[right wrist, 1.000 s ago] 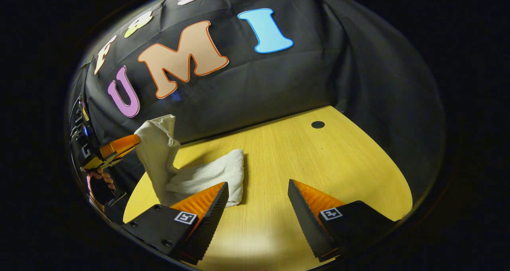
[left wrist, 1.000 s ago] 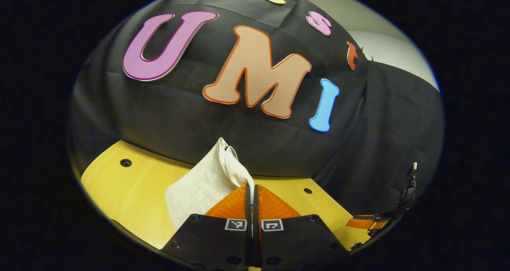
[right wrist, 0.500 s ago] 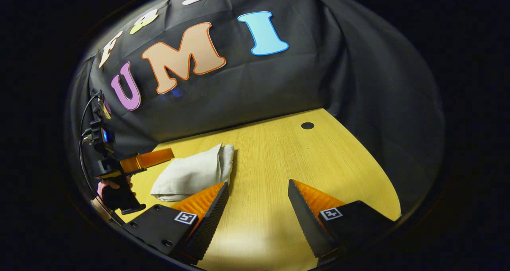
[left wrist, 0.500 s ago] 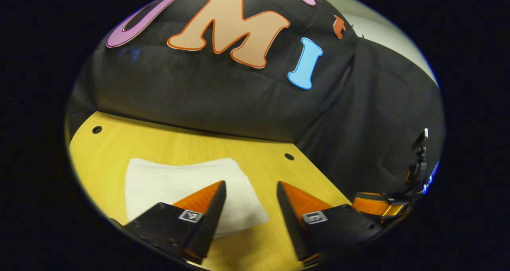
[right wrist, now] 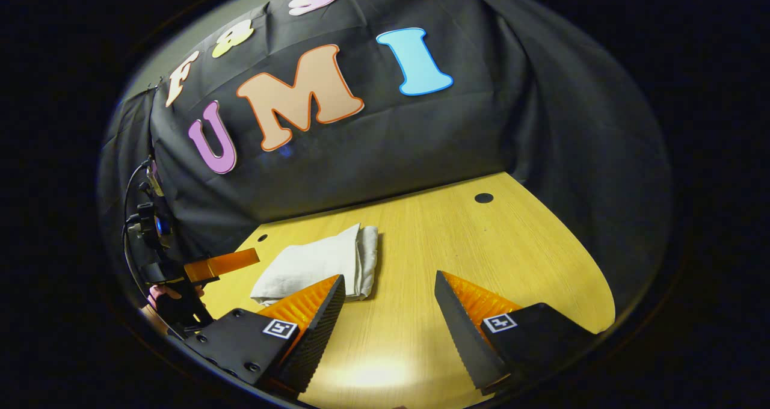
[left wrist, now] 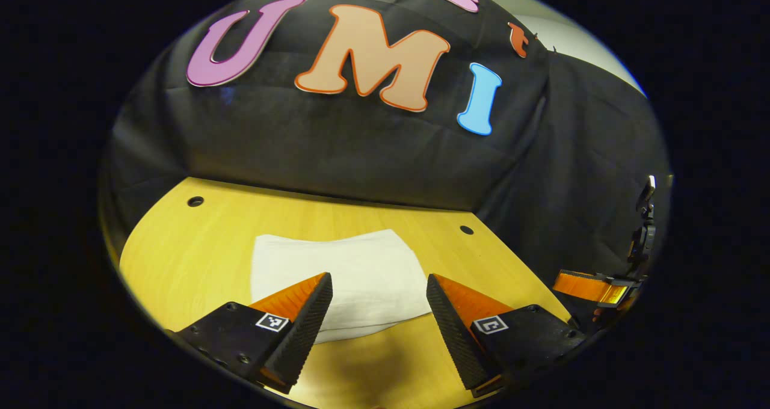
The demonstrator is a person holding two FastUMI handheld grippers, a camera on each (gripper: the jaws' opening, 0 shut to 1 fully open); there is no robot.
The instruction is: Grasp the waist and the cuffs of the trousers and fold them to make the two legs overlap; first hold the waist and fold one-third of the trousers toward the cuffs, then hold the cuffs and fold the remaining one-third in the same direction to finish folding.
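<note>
while both grippers hang open above the tabletop (left wrist: 198,246), the white trousers (left wrist: 337,276) lie folded into a flat, compact rectangle on the yellow wood. in the left gripper view, the left gripper (left wrist: 379,301) has its two fingers spread wide apart, holding nothing, with the folded trousers lying just beyond and between them. at the far right edge of that view the other gripper appears, well apart from the cloth. in the right gripper view, the right gripper (right wrist: 390,304) is also spread wide and holds nothing; the folded trousers (right wrist: 319,264) lie to the left, partly behind its left finger, with stacked layers showing along the near right edge. farther left, a hand (right wrist: 171,292) holds the left gripper near the bundle. small round holes dot the tabletop, and black cloth walls the booth behind.
</note>
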